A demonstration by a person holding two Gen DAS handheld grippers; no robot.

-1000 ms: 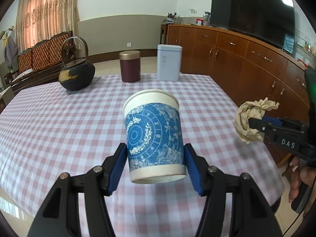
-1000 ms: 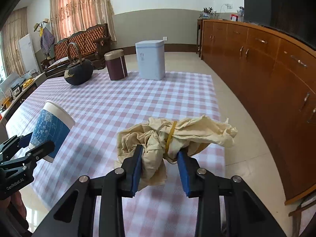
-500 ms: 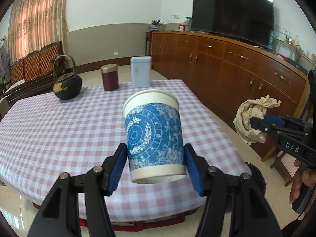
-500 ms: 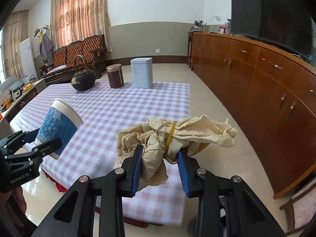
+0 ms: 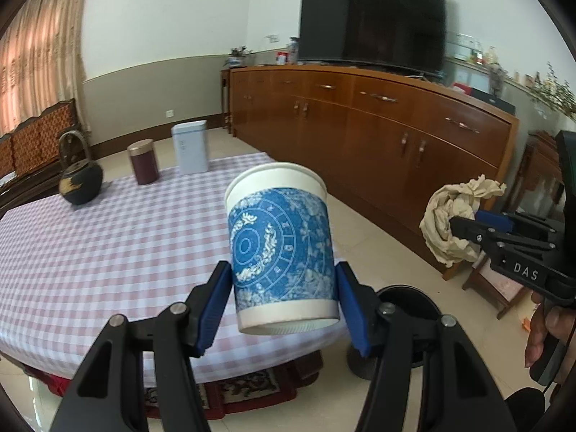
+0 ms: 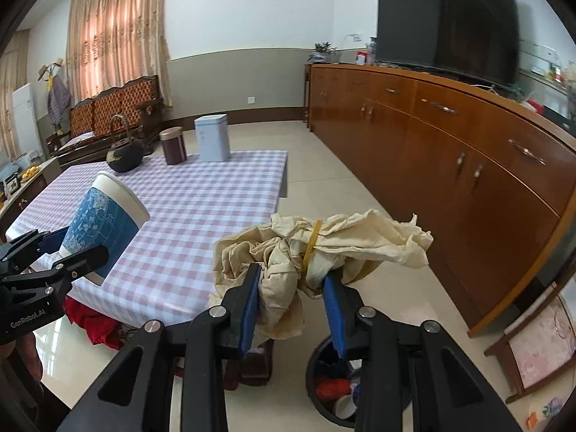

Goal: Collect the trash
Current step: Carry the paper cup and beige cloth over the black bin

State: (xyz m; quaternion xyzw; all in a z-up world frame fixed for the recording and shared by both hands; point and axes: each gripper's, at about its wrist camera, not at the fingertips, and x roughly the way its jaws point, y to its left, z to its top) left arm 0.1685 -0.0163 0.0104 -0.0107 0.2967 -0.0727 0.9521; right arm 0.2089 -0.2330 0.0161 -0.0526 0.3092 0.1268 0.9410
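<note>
Two hand-held grippers carrying trash clear of the table edge, above a floor bin.

The left gripper (image 5: pixel 284 309), angled downward, clamps a blue-patterned paper cup (image 5: pixel 279 248) near its base, axis near upright, mouth toward 12 o'clock. At 3 o'clock, the right gripper (image 6: pixel 291 300) pinches a crumpled paper wad (image 6: pixel 313 248), long axis lying 9-to-3. Since the earlier frame both have drawn back off the checked table (image 5: pixel 108 237); the black bin (image 6: pixel 331 388) now appears at 6 o'clock.

Lighting: bright, even daylight through curtains (image 6: pixel 115 32) at left. Glare: sheen on floor tiles (image 6: pixel 324 165). Shadows: soft. Edges: strong fisheye bending, dark corner vignette. Blur: slight softness at right edge.
</note>
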